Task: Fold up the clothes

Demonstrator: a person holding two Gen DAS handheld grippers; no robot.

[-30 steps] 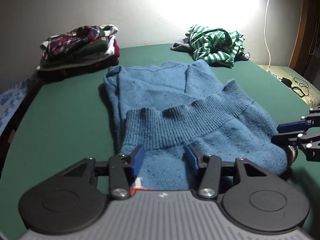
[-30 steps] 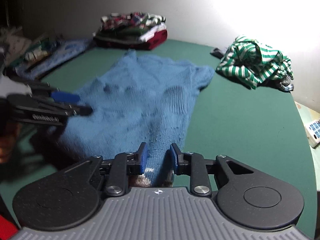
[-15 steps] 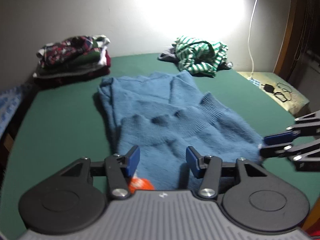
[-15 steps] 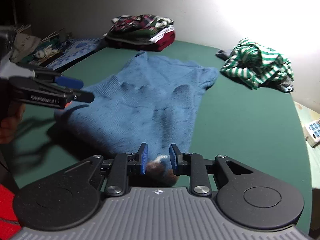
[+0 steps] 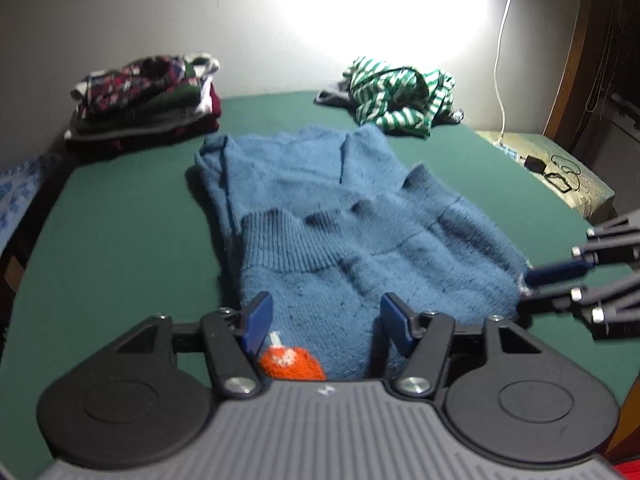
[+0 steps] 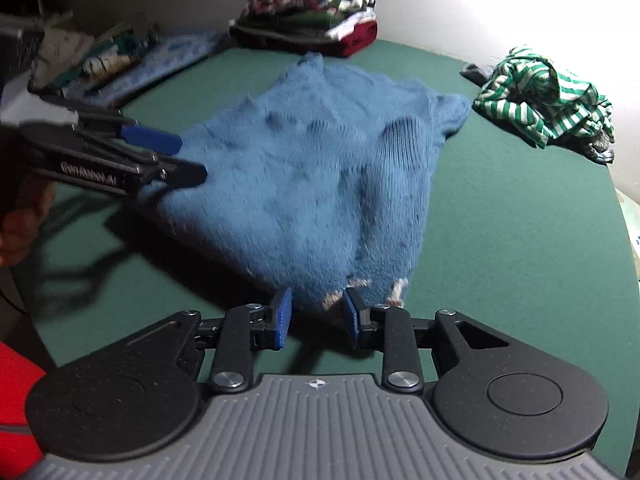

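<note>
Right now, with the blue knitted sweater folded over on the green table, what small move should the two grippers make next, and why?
Probably draw both grippers straight back. The blue knitted sweater lies doubled on the green table. The left gripper is opening, its pads clear of the knit; the right gripper is opening at the near edge, so the fold looks released.

Black tool arms, blue pads, grey ribbed housing, red sleeve
</note>
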